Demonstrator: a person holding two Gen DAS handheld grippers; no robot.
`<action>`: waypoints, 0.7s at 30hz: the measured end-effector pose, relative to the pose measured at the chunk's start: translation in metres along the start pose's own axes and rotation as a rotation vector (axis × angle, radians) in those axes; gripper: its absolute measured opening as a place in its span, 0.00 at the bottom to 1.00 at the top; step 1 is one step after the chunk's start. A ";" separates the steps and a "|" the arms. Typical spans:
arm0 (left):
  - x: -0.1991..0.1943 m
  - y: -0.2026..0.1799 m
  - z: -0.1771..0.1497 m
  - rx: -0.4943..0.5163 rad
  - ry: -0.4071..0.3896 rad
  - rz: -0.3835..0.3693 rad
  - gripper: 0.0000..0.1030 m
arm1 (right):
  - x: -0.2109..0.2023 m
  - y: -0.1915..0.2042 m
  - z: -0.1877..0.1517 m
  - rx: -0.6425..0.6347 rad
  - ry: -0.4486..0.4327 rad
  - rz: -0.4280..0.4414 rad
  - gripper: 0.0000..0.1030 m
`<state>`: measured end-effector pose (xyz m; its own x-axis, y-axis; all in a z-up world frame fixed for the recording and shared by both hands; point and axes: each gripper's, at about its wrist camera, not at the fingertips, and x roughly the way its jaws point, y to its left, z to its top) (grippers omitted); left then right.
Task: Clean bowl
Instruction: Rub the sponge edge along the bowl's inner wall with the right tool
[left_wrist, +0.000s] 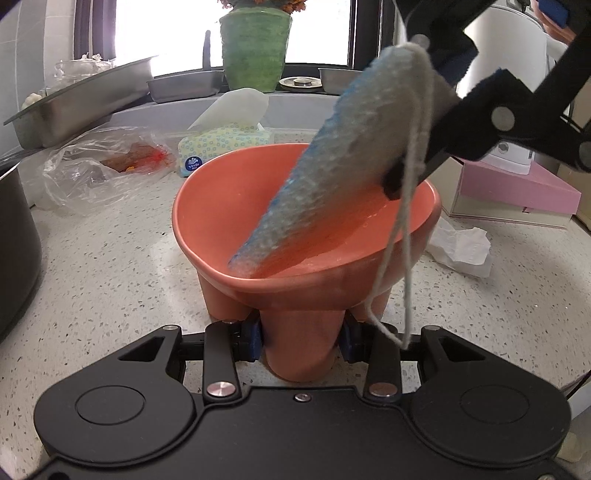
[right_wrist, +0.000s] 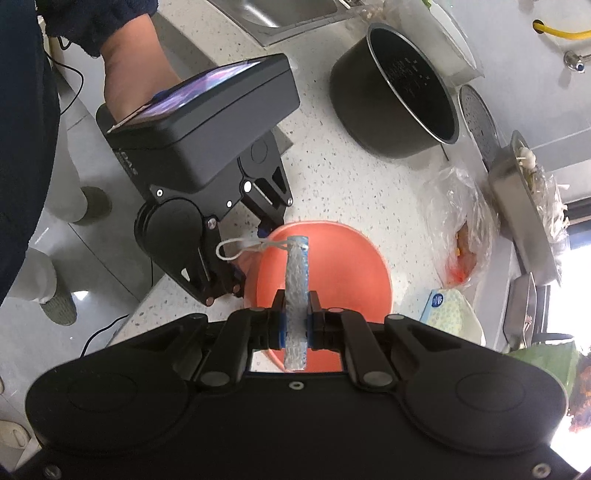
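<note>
A salmon-orange footed bowl (left_wrist: 229, 206) stands on the speckled counter; from above it shows as an orange disc (right_wrist: 340, 266). My left gripper (left_wrist: 301, 341) is shut on one of the bowl's legs; in the right wrist view that gripper (right_wrist: 249, 258) grips at the bowl's left side. My right gripper (right_wrist: 295, 325) is shut on a blue-and-grey sponge (right_wrist: 296, 280) with a white string loop (right_wrist: 236, 247). In the left wrist view the sponge (left_wrist: 332, 177) slants down into the bowl, its tip touching the wet inner wall.
A tissue box (left_wrist: 225, 147), a plastic bag (left_wrist: 103, 166), steel trays (left_wrist: 74, 107) and a green vase (left_wrist: 255, 48) sit behind the bowl. A dark pot (right_wrist: 399, 92) stands to the left. A pink box (left_wrist: 517, 192) and crumpled tissue (left_wrist: 461, 247) lie right.
</note>
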<state>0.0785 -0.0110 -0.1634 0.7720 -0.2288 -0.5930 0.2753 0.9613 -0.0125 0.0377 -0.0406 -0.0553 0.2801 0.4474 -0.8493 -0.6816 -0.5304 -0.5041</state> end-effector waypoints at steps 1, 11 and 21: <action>0.000 0.000 0.000 -0.001 0.000 0.000 0.37 | 0.001 0.000 0.001 -0.002 -0.001 0.000 0.10; 0.000 -0.002 0.001 -0.002 0.001 0.002 0.37 | 0.008 -0.004 0.007 -0.024 -0.012 -0.020 0.10; -0.001 0.001 0.000 -0.004 0.000 -0.002 0.37 | 0.016 -0.014 0.010 -0.032 -0.006 -0.042 0.10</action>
<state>0.0782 -0.0099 -0.1632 0.7714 -0.2310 -0.5929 0.2750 0.9613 -0.0168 0.0453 -0.0191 -0.0609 0.3036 0.4737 -0.8267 -0.6476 -0.5339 -0.5437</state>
